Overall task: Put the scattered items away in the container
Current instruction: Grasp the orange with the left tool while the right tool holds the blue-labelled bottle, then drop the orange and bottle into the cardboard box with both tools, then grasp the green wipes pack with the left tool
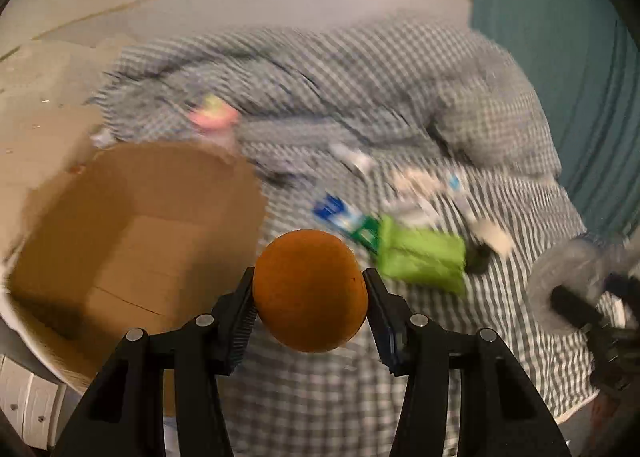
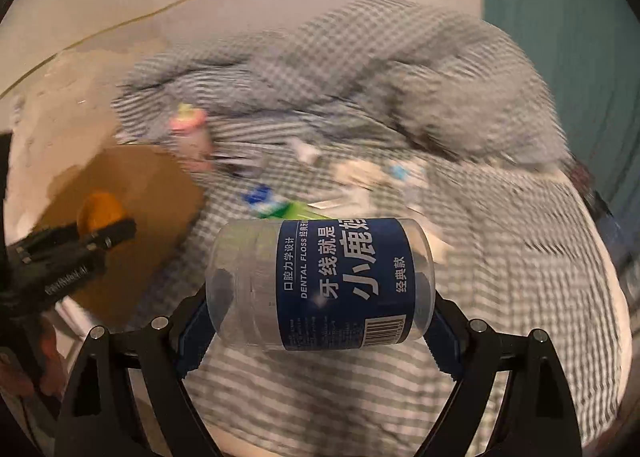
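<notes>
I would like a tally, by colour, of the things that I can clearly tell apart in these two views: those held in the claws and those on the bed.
Orange: 1, the ball in the left claw
Clear with a blue label: 1, the dental floss jar in the right claw
Green: 1, the packet on the bed
Brown: 1, the cardboard box
Total: 4; the other scattered items are too blurred to count.

Orange ball plain orange-brown, between black left gripper fingers; cardboard box at 9 o'clock tan-brown; bedsheet grey-white gingham check; green packet at 3 o'clock lime green; tube beside it blue, white and green; curtain at 1 o'clock teal; floss jar clear plastic, dark blue label with white print, white barcode patch; small bottle at 11 o'clock pink with yellow-green top, blurred.
</notes>
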The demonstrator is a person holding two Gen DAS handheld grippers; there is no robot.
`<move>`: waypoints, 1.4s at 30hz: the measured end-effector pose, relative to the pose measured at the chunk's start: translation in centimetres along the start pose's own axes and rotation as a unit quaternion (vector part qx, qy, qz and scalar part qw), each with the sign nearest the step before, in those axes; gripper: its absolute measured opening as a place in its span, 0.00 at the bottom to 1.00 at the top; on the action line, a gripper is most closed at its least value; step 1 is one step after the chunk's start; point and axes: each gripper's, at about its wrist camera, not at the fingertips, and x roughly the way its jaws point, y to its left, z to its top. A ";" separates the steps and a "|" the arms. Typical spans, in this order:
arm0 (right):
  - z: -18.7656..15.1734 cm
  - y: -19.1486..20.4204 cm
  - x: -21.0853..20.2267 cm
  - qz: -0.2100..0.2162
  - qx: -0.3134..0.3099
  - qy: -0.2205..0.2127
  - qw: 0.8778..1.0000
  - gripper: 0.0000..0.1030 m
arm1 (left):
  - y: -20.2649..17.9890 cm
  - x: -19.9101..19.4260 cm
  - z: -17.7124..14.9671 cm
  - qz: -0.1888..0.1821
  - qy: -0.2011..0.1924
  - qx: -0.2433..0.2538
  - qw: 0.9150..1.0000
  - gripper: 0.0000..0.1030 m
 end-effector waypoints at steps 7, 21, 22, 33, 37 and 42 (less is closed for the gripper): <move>5.3 12.7 2.3 0.095 -0.078 -0.011 0.992 0.86 | 12.0 -1.3 1.2 0.089 -0.002 -0.078 0.993 0.51; 10.9 22.8 10.5 0.106 -0.068 0.032 0.992 0.97 | 19.3 2.3 -1.2 0.077 0.026 -0.145 0.986 0.96; 10.7 21.9 10.4 0.113 -0.061 0.035 0.991 0.97 | 18.9 2.4 -1.3 0.076 0.030 -0.144 0.986 0.96; 2.0 2.3 5.4 -0.016 0.071 0.055 0.996 0.97 | 9.8 2.5 -1.1 0.020 0.039 -0.119 0.992 0.96; -1.6 -4.2 3.2 -0.048 0.115 0.049 0.991 0.97 | 3.7 1.7 -1.5 -0.023 0.029 -0.089 0.995 0.97; -3.5 -9.9 0.4 -0.053 0.155 0.033 0.986 0.97 | -3.7 2.8 -2.8 -0.061 0.048 -0.040 0.996 0.97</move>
